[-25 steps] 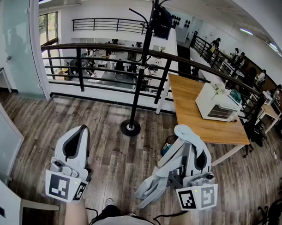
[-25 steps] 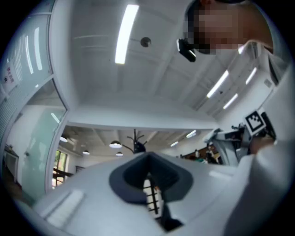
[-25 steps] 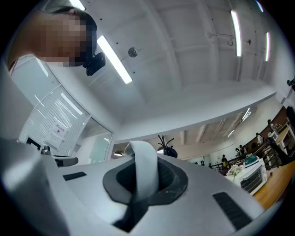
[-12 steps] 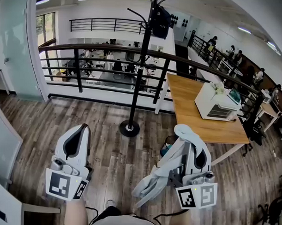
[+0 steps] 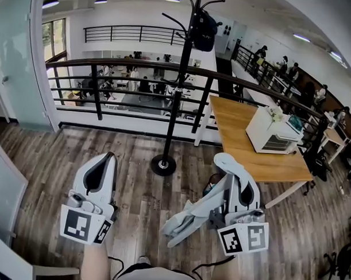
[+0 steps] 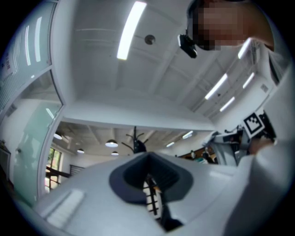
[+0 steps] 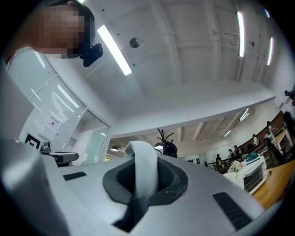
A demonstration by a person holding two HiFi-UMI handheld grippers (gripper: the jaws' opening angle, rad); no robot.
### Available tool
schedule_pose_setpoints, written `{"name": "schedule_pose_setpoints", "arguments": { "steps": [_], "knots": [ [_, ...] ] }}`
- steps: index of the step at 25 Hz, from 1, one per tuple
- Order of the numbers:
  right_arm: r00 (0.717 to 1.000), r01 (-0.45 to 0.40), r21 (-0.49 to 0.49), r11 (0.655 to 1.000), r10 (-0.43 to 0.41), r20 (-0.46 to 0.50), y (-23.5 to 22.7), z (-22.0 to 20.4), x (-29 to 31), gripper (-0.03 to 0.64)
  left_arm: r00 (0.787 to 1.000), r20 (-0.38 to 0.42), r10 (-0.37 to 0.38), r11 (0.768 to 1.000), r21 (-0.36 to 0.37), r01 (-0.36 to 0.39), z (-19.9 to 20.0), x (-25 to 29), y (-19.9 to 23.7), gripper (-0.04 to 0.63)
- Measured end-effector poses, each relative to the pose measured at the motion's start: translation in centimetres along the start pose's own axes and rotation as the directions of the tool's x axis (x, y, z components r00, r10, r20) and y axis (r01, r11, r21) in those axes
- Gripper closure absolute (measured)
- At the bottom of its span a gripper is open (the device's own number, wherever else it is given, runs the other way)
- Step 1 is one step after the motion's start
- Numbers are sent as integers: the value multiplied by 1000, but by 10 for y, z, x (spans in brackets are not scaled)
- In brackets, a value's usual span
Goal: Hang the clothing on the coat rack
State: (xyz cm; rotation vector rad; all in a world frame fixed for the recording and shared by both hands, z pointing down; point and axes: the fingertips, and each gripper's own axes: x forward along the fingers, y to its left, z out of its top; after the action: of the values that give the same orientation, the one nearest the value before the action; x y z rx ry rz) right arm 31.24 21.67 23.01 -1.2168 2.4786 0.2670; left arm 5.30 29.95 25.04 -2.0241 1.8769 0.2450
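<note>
Rack (image 5: 175, 102) nearer; clothing (image 5: 190, 216) in right tool (image 5: 231, 167)

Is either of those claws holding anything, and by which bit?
The right gripper pinches a pale grey garment by a fold; the left gripper holds nothing.

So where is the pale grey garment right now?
Head view, lower right: the pale grey garment is clamped in the right claw, draping to its left, short of the black metal coat rack.
</note>
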Motion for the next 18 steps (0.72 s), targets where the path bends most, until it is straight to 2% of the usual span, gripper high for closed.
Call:
{"name": "schedule_pose_setpoints", "arguments": {
  "steps": [8,18],
  "knots": [
    [1000,21,1,1000,-22,19,23,-15,28,612,1000,-4,-12,1000,-18,11,-20,5,43,588],
    [1000,25,19,1000,-25,5,21,-43,74,612,999,-31,24,998,-51,-26,-56,30,85,588]
  ]
}}
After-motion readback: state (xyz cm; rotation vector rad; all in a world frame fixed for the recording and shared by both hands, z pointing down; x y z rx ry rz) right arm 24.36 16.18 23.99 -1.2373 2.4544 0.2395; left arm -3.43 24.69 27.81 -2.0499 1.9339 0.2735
